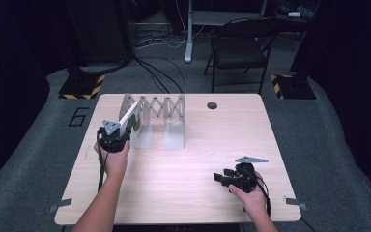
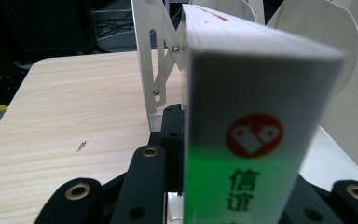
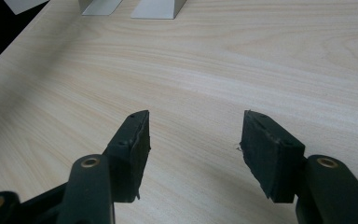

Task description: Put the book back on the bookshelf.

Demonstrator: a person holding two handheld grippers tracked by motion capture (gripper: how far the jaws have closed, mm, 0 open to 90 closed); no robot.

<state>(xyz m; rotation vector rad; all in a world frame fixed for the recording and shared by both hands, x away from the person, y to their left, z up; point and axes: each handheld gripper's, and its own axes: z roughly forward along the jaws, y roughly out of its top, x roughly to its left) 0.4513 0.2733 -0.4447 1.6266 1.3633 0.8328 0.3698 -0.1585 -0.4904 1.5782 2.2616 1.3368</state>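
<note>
In the high view, the left claw (image 1: 117, 131) sits left of centre in the frame, clamped on a white book (image 1: 129, 115) that tilts up and away toward the upper right. The book's far end reaches into the leftmost gap of the white expanding book rack (image 1: 160, 107), which stands on the pale wooden table (image 1: 193, 159) just above the middle of the frame. The rack's scissor lattice runs along its back, and its flat divider feet rest on the table in front.

In the left gripper view, the book's spine (image 2: 251, 140) takes up the centre and right of the frame, carrying a red round logo over a green band with dark characters. The black jaws close against its two sides at the bottom, and the rack's white dividers rise behind it at the top.

The right claw (image 1: 223, 178) rests low at the lower right of the high view, well apart from the rack. In the right gripper view its jaws stand wide apart over bare table (image 3: 214, 60), with nothing between them.
</note>
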